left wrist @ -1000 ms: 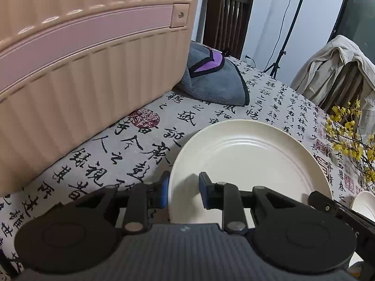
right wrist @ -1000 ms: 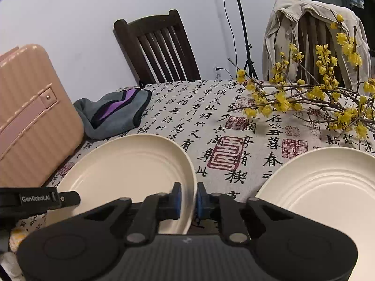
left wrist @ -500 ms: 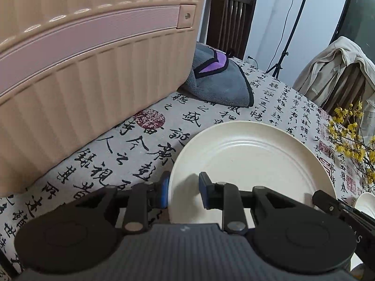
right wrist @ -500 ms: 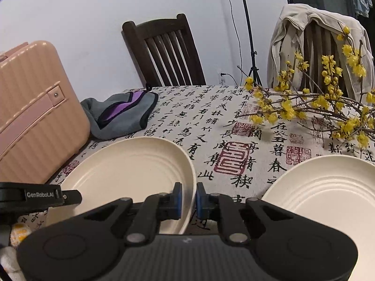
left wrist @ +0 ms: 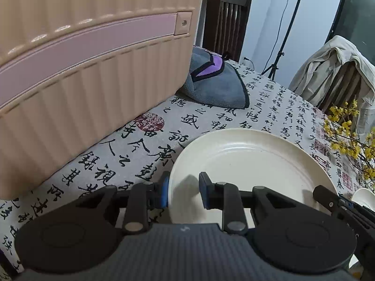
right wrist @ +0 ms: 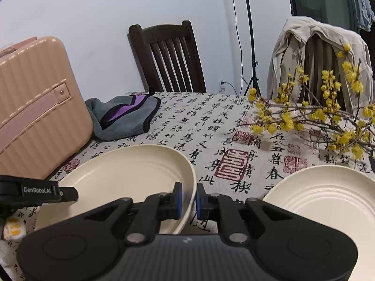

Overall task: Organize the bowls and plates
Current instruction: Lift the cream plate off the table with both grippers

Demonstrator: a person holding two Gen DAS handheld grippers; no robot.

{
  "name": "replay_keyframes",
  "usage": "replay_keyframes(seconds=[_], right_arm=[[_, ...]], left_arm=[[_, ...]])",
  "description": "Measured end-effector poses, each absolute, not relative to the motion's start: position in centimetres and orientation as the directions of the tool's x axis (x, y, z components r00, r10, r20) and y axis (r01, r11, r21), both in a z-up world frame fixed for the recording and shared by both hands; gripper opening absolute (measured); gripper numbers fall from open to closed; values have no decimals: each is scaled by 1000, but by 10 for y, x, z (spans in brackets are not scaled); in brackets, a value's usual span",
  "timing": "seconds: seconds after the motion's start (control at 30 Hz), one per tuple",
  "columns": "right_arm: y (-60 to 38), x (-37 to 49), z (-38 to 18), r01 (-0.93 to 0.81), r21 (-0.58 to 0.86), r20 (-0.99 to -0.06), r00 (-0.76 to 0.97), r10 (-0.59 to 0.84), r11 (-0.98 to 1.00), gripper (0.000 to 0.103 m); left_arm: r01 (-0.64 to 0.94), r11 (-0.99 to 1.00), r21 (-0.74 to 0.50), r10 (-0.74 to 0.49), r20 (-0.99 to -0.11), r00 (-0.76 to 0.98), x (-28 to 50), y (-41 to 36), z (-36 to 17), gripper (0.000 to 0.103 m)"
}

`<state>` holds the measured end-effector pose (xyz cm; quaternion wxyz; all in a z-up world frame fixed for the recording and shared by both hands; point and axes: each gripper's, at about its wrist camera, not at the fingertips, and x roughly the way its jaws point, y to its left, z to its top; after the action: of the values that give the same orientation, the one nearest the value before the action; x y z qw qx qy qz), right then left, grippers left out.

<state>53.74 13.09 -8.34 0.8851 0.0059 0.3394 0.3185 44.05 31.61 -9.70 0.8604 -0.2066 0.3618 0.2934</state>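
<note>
Big pink suitcase [left wrist: 82,70] fills the tabletop's [right wrist: 187,126] left edge, a grey cloth [right wrist: 124,117] beside it toward the far edge. The plate [right wrist: 121,171] is tilted near the front edge, both grippers on it: the left gripper [left wrist: 183,193] clamps its left rim, the right gripper [right wrist: 188,200] pinches its right rim, fingers narrow. A second plate [right wrist: 328,194] lies flat at the right, under yellow blossoms [right wrist: 316,112].
</note>
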Motion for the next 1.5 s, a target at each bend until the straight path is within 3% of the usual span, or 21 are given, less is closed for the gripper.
replay_keyframes(seconds=[1.5], right_arm=[[66, 432, 2, -532, 162, -492, 687, 535, 831, 12]], left_arm=[[-556, 808, -192, 330, -635, 699, 345, 259, -5, 26]])
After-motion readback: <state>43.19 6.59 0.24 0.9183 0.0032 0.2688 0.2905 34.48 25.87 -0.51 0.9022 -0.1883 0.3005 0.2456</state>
